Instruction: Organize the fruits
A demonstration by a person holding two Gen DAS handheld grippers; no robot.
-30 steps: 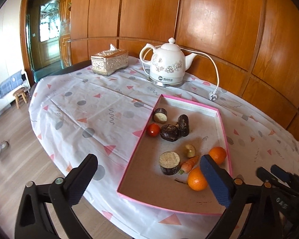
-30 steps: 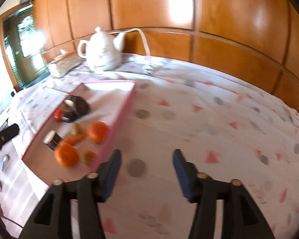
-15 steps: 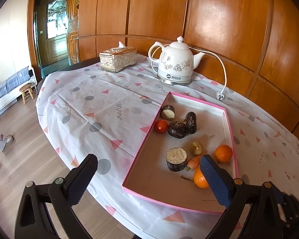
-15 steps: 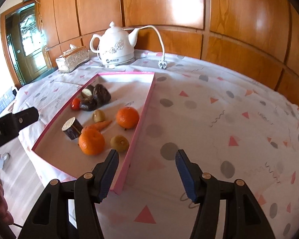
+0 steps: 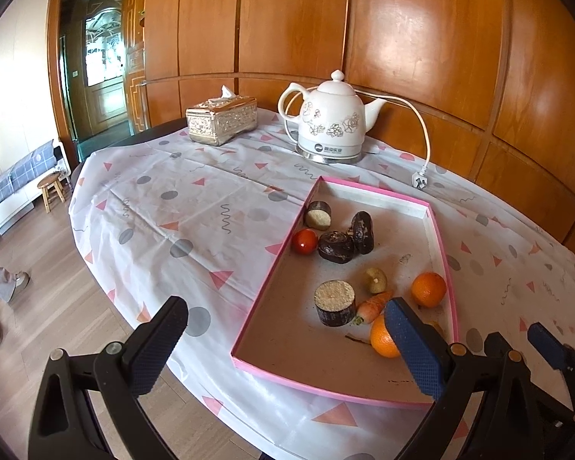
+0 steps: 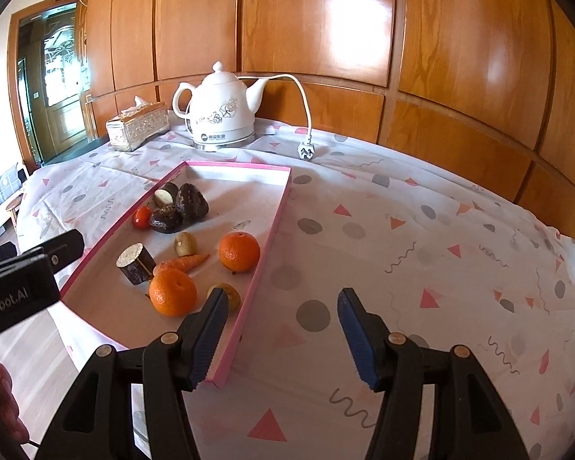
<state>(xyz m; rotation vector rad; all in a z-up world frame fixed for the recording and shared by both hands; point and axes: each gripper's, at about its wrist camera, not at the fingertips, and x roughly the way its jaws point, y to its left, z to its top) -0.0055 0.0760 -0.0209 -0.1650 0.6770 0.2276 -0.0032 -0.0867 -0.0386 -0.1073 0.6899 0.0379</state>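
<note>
A shallow pink-rimmed tray point(image 5: 437, 237) point(image 6: 276, 222) lies on the patterned tablecloth. It holds two oranges point(image 5: 428, 289) point(image 6: 239, 251) point(image 6: 172, 292), a small carrot point(image 5: 373, 304) point(image 6: 184, 262), two kiwis point(image 6: 185, 243) point(image 6: 226, 294), a tomato point(image 5: 304, 240) point(image 6: 142, 216) and several dark cut chunks point(image 5: 335, 246) point(image 6: 135, 263). My left gripper point(image 5: 285, 329) hangs open and empty before the tray's near edge; its right finger hides part of the near orange. My right gripper point(image 6: 282, 306) is open and empty above the cloth, beside the tray's right rim.
A white electric kettle point(image 5: 331, 122) point(image 6: 222, 115) with a loose plug point(image 5: 419, 181) point(image 6: 306, 150) and a silver tissue box point(image 5: 221, 119) point(image 6: 138, 125) stand at the back against wood panelling. The table's near edge drops to wooden floor on the left, where a stool point(image 5: 51, 189) stands.
The right gripper has shifted sideways, so the tray sits nearer the middle of its view and the blur has cleared. The left gripper has held still. Both jaws keep their width.
</note>
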